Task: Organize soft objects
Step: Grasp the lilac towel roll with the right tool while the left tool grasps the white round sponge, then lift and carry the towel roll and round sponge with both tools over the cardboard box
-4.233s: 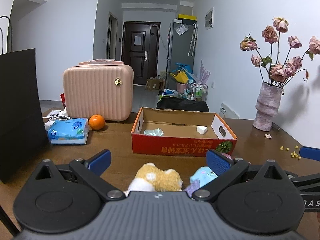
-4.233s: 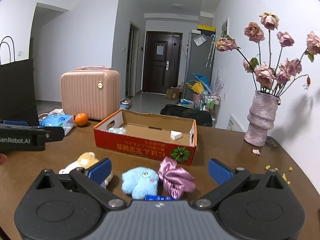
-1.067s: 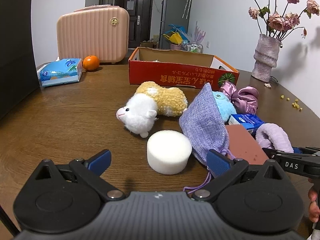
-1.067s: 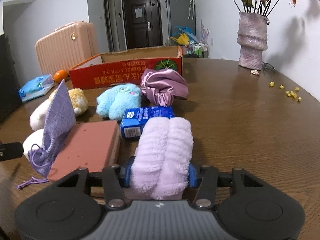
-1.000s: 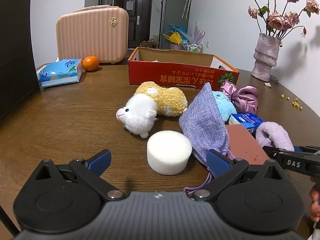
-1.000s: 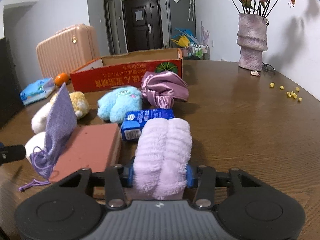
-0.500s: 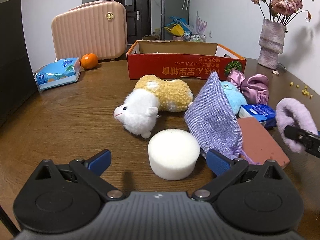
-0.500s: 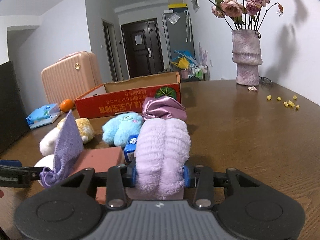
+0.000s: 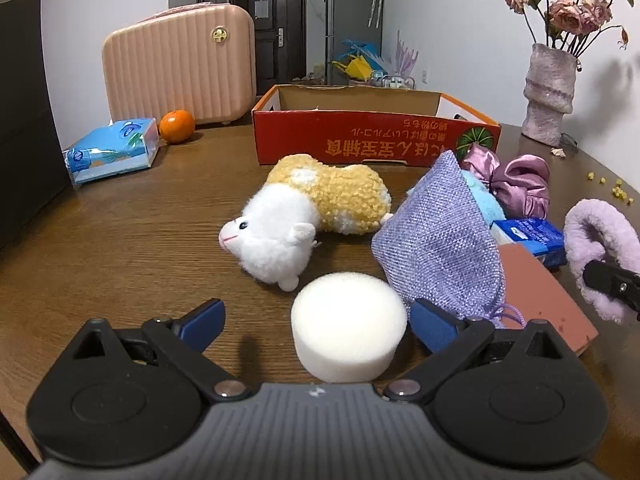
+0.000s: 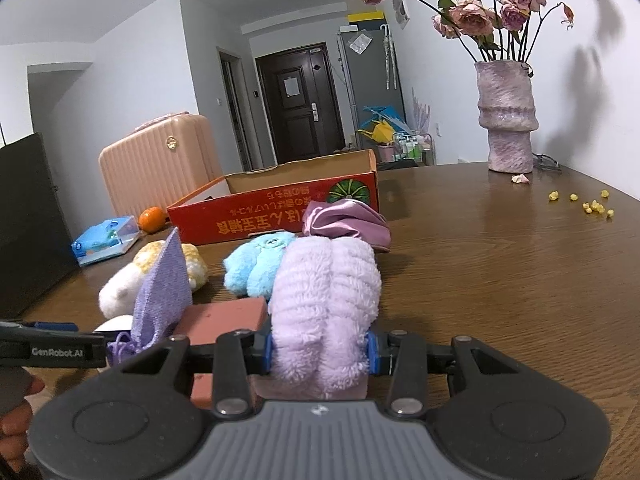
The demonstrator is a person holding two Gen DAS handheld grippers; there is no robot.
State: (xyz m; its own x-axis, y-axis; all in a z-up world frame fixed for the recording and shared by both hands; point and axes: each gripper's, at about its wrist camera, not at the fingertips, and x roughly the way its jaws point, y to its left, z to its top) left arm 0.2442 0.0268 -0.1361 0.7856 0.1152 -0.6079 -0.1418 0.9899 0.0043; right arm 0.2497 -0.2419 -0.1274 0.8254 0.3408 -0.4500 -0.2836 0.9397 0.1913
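My right gripper [image 10: 320,354] is shut on a fluffy lilac scrunchie [image 10: 326,304] and holds it above the table; it also shows at the right edge of the left wrist view [image 9: 600,252]. My left gripper [image 9: 316,320] is open, its fingers on either side of a white foam puck [image 9: 347,342]. On the table lie a white and yellow plush [image 9: 304,212], a purple drawstring pouch [image 9: 440,240], a blue plush [image 10: 256,268] and a pink satin scrunchie [image 10: 346,220]. The red cardboard box [image 9: 376,140] stands open behind them.
A terracotta block [image 9: 540,300] and a small blue carton [image 9: 532,232] lie by the pouch. A pink suitcase [image 9: 180,76], an orange [image 9: 177,126] and a tissue pack [image 9: 112,156] stand at the back left. A vase of dried roses [image 10: 506,116] stands at the back right.
My right gripper has risen with the lilac scrunchie, lifting it off the table. My left gripper has moved slightly closer to the foam puck.
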